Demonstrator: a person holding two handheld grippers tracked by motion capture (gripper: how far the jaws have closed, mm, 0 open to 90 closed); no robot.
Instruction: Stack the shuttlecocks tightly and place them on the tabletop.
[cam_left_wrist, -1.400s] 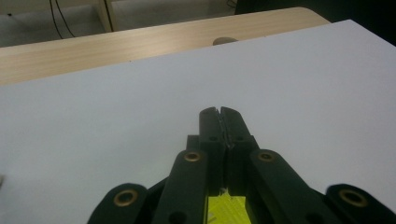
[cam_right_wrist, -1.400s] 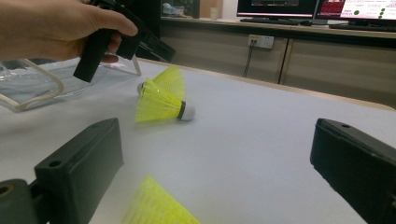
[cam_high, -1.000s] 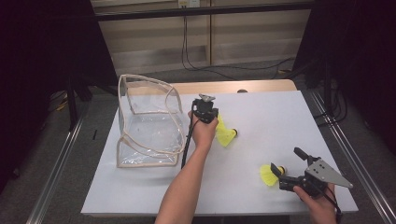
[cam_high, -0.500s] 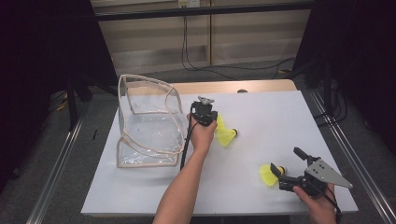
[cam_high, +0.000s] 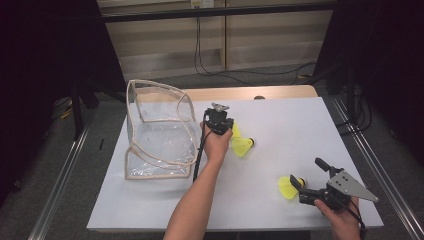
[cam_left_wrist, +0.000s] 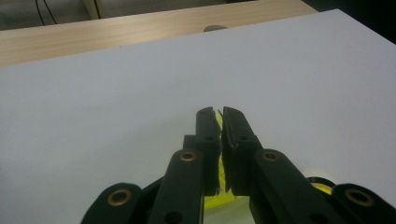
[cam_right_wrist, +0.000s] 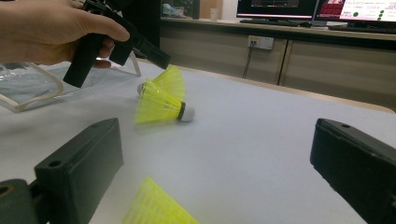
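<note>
Gripping: the left gripper (cam_high: 223, 125) holds a yellow shuttlecock, its jaws pressed together on the thin yellow skirt (cam_left_wrist: 219, 122), which shows as a sliver between them in the left gripper view.
Left gripper place: near the middle of the white table (cam_high: 300, 130), just right of the clear bag, held low over the tabletop by the left hand (cam_high: 216, 144).
Second shuttlecock (cam_high: 243, 146): lies on its side on the table, just right of the left hand; in the right gripper view it (cam_right_wrist: 161, 106) has its white cork pointing right, and the gripped shuttlecock (cam_right_wrist: 170, 81) sits right behind it, whether touching I cannot tell.
Right gripper (cam_high: 310, 180): jaws spread wide, nothing between the pads; held in the right hand (cam_high: 345, 220) at the near right corner of the table.
Third shuttlecock (cam_high: 288, 187): lies on the table just left of the right gripper's jaw tips; its yellow skirt (cam_right_wrist: 154, 205) shows between the open jaws in the right gripper view.
Clear bag (cam_high: 160, 131): a see-through plastic pouch with pale trim, standing open on the left part of the table, well apart from the right gripper.
</note>
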